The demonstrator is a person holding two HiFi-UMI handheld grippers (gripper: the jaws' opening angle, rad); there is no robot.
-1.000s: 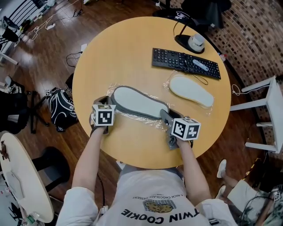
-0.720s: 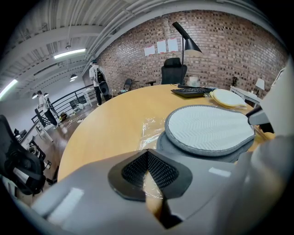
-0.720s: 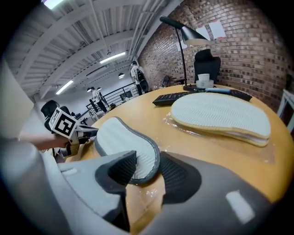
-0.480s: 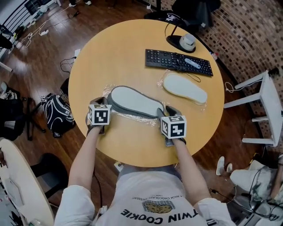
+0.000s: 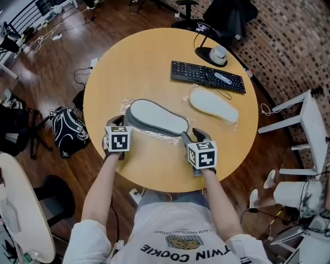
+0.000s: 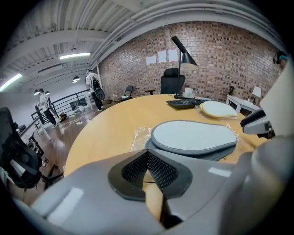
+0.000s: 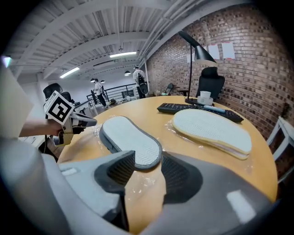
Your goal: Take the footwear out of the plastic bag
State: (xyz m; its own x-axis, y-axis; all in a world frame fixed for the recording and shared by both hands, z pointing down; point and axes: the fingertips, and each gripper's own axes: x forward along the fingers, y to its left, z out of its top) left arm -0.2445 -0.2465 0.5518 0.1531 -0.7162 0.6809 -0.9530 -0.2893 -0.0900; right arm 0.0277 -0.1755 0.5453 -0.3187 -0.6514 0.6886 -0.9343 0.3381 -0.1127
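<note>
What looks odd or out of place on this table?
Two slippers lie sole up on the table: the grey slipper near the front, the cream slipper beside the keyboard. Both have crumpled clear plastic around them. Nothing looks spilled or broken.

A round wooden desk [image 5: 154, 67] stands on a dark plank floor [image 5: 56, 72]. A brick wall [image 5: 294, 46] rises at 2 o'clock, with a white side table [image 5: 313, 124] at 3 and a black office chair [image 5: 232, 13] at 12. Strip lights [image 7: 123, 54] glow overhead.

grey slipper [image 5: 157, 117], cream slipper [image 5: 214, 105], black keyboard [image 5: 206, 77]
</note>
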